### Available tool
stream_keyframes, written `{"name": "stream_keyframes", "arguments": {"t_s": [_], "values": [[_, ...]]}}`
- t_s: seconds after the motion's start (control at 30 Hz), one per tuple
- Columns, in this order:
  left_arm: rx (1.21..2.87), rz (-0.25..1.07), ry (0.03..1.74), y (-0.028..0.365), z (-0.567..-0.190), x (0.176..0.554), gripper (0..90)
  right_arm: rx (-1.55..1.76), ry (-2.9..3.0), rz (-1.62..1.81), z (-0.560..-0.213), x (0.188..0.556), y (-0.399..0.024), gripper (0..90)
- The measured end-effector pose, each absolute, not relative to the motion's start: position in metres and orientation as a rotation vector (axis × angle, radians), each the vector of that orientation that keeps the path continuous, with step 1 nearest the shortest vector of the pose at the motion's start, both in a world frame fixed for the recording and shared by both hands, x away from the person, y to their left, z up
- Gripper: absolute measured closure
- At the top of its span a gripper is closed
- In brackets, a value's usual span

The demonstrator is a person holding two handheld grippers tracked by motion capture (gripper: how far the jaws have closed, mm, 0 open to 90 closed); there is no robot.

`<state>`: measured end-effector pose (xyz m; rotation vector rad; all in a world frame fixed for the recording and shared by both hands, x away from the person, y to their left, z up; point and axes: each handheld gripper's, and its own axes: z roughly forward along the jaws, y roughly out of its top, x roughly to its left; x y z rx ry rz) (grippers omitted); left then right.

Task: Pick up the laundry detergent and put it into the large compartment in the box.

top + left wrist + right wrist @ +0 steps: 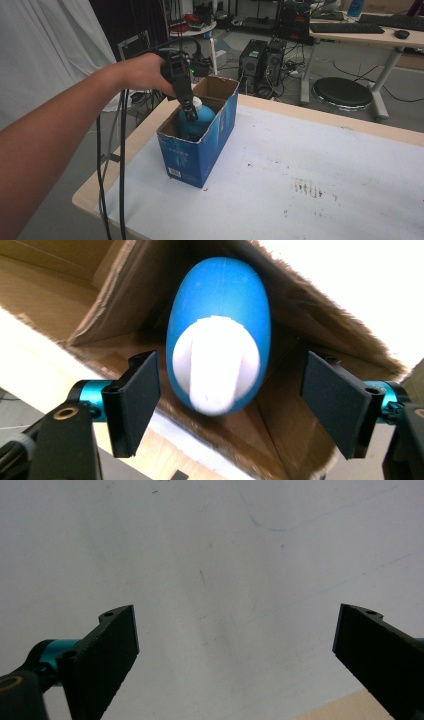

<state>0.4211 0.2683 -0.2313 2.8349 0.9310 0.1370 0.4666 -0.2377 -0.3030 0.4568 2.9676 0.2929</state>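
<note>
Left gripper (230, 405) hangs open over the box (200, 150) — blue bottle (220, 315) just beyond its pads (untouched); right gripper (235, 650) open over the table (210, 555).

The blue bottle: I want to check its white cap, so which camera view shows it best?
The left gripper view: the blue bottle sits close and centred inside the cardboard box, its white cap facing the camera between the open jaws. The high view shows the bottle small, partly behind the left gripper. The right gripper view looks at the table.
</note>
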Motion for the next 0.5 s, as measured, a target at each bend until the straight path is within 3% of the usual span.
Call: {"name": "stream_keyframes", "arguments": {"t_s": [0.23,0.3,0.5], "values": [[2.801,0.193,0.89,0.259,-0.206,0.407,23.0,0.452,2.954,0.306,-0.298,0.462,-0.238,3.5],[2.802,0.238,0.885,0.255,-0.2,0.403,19.1,0.451,2.949,0.31,-0.297,0.46,-0.239,3.6],[2.749,0.203,0.874,0.247,-0.183,0.396,19.0,0.448,2.932,0.321,-0.292,0.456,-0.24,3.6]]}}
